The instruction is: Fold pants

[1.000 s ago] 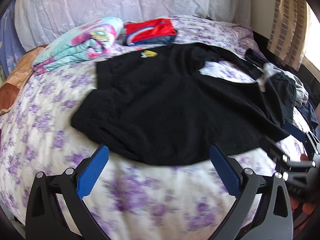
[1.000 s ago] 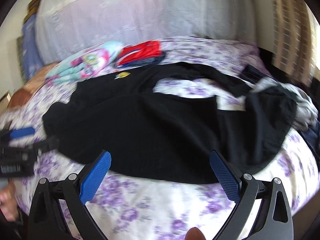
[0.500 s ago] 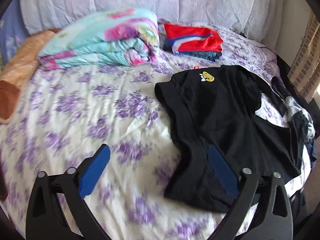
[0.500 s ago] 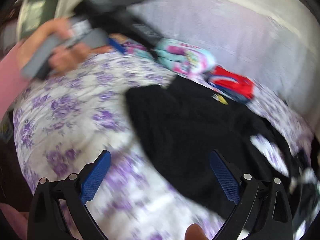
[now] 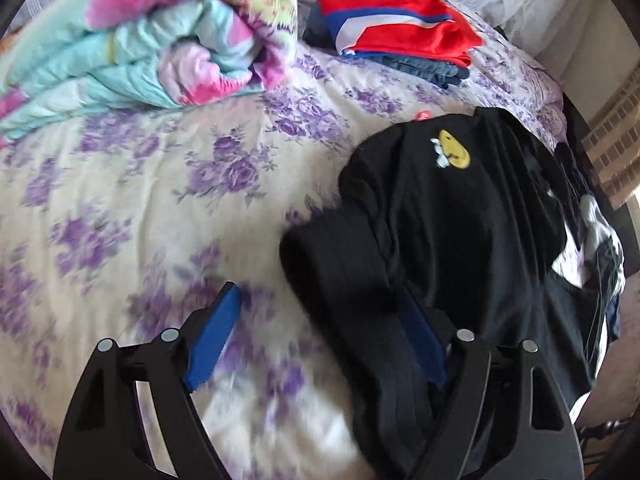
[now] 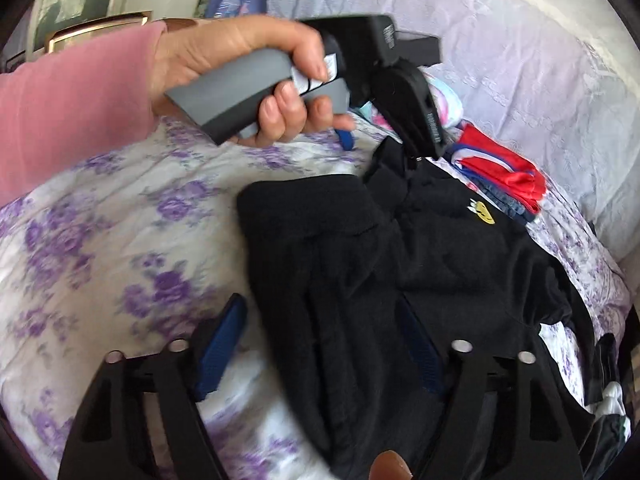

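Black knit, one item: pants [image 5: 432,240], spread loose on the bed [image 5: 120,208], at the right of my left camera's view, running from the near edge toward the far right. A yellow badge [image 5: 454,155] shows on the far part. The cloth lies rumpled, with one edge turned up in a thick roll nearest my claws. No clean fold is visible; I judge the task at its start, with every fold left to make.

Left claw [image 5: 316,344]: jaws apart and closing. The left pad is over bare sheet, the right pad is against the rolled edge, so the edge sits between them. I see no squeeze on it yet, so nothing is held.

Right claw [image 6: 320,348]: jaws apart and closing, astride the same black edge nearer to me. Cloth lies between the pads, not pinched as far as the blur allows.

Left hand [image 6: 240,76], pink sleeve [image 6: 72,104]: seen from the right camera, wrapped round the grey grip of the left claw, which points down at the far end of the rolled edge.

Other stock, far side of the bed:
- rolled quilt [image 5: 148,44], pastel, far left
- clothes [image 5: 396,40], a folded stack with red on top, just right of the quilt
- a light and dark heap [image 5: 596,240] at the far right edge, partly under the pants

Left to do, in my judgement: pinch this edge with both claws, lay the legs together, smooth them, then fold.
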Motion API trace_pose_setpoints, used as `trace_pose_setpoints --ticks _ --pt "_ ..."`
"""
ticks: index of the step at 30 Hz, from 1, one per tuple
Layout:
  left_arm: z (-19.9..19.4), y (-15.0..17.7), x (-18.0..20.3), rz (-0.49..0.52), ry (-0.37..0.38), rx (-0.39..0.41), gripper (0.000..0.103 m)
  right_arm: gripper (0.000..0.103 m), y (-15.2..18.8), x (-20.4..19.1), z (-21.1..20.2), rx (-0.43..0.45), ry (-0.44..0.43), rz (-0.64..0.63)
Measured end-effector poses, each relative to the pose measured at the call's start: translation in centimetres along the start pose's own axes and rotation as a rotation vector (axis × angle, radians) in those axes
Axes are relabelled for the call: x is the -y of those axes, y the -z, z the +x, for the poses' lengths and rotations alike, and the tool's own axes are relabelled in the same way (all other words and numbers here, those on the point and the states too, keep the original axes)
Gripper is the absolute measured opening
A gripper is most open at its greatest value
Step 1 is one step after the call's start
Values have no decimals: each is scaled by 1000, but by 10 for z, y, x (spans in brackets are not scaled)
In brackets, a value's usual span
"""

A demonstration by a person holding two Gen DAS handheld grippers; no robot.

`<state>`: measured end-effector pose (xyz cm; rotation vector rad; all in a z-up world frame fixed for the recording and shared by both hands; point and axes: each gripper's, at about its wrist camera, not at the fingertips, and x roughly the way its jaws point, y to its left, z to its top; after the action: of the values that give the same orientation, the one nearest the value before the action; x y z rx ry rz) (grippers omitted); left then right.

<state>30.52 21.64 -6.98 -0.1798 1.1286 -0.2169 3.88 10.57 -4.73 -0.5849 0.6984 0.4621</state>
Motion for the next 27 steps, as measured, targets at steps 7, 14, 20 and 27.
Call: trace_pose_setpoints --ticks 7,14,20,27 --pt "-12 0 8 69 -31 97 15 12 -8 -6 -2 14 20 -17" --pt "-80 18 -31 -27 82 234 6 11 -48 -32 -43 138 -27 -94" --pt "-140 49 -101 -130 -26 339 6 11 -76 -87 -49 235 -191 -162" --pt "-111 91 -178 -300 -246 185 36 66 -49 -51 -40 164 -382 -13"
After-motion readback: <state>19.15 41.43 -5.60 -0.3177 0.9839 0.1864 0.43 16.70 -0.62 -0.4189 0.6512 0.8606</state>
